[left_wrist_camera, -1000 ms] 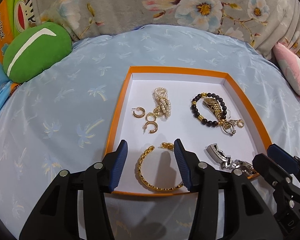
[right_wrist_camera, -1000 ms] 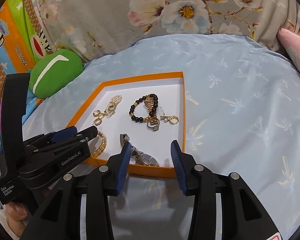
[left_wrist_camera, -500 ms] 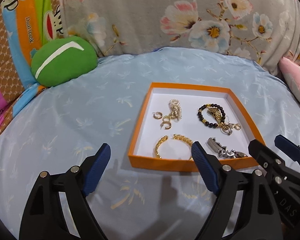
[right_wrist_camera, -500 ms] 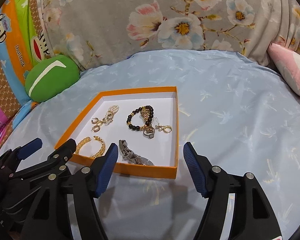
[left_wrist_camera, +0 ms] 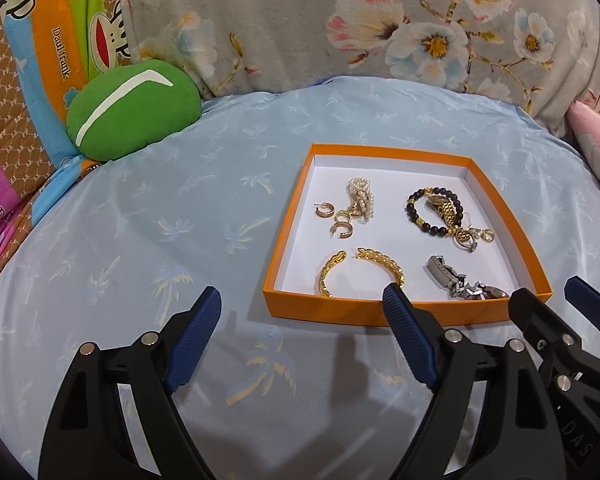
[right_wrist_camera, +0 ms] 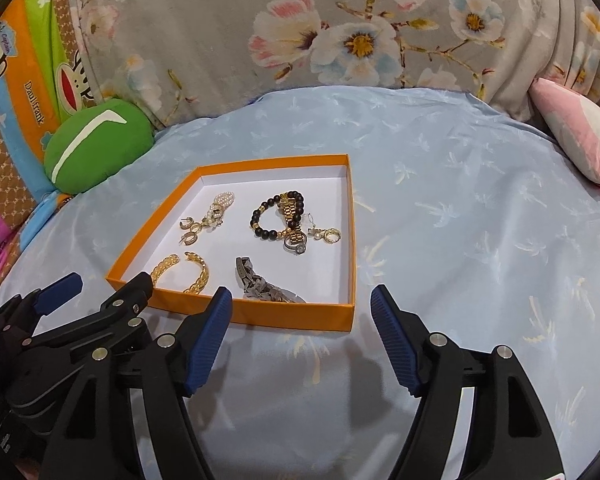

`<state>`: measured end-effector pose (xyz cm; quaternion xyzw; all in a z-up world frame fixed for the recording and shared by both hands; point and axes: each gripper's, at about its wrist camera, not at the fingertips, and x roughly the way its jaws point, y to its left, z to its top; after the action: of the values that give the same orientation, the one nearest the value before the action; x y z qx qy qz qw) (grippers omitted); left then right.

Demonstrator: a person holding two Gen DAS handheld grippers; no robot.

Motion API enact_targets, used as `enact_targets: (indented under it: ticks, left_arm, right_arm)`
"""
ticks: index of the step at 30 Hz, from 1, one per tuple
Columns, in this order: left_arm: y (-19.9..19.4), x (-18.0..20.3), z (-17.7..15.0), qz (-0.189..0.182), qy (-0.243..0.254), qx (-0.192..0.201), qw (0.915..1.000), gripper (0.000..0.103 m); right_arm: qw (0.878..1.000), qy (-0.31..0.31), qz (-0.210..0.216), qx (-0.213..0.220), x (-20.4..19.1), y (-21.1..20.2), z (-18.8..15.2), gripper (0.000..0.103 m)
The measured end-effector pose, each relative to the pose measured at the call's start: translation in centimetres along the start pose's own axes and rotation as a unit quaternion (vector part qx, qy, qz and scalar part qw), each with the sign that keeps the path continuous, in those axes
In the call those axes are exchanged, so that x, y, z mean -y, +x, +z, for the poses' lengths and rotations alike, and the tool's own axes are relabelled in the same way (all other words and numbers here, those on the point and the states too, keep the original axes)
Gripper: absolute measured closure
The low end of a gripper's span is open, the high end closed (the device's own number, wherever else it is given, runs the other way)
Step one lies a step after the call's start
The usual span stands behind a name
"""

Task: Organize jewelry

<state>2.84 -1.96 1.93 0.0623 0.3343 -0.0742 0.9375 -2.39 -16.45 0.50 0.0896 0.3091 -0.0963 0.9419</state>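
Observation:
An orange-rimmed white tray lies on the blue bedspread. Inside it are a gold cuff bracelet, gold hoop earrings beside a pearl piece, a black bead bracelet with gold watch-band and rings, and a silver watch band. My left gripper hangs open, wide, before the tray's near-left corner with nothing between its fingers. My right gripper is at the tray's near edge; its jaws are opening, empty.
A green round cushion rests at the back left against a cartoon-print blanket. A floral grey cover rises behind the bed. A pink pillow lies at the right. The bedspread spreads to the tray's left.
Both grippers pulled back from over the tray and opened wide. The gold cuff that lay between the left fingers now rests free in the tray.

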Motion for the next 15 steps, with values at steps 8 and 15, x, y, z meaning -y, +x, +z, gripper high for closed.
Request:
enact_targets:
  ticks: [8,15]
  left_arm:
    - [-0.09,0.04,-0.13,0.007,0.002,0.001,1.0000,0.023]
    - [-0.10,-0.08,-0.12,0.009,0.001,0.001,1.0000,0.023]
  right_arm:
    - [1.000,-0.002,-0.005,0.000,-0.18,-0.01,0.01,0.032]
    - [1.000,-0.004,-0.009,0.002,-0.40,0.02,-0.02,0.032]
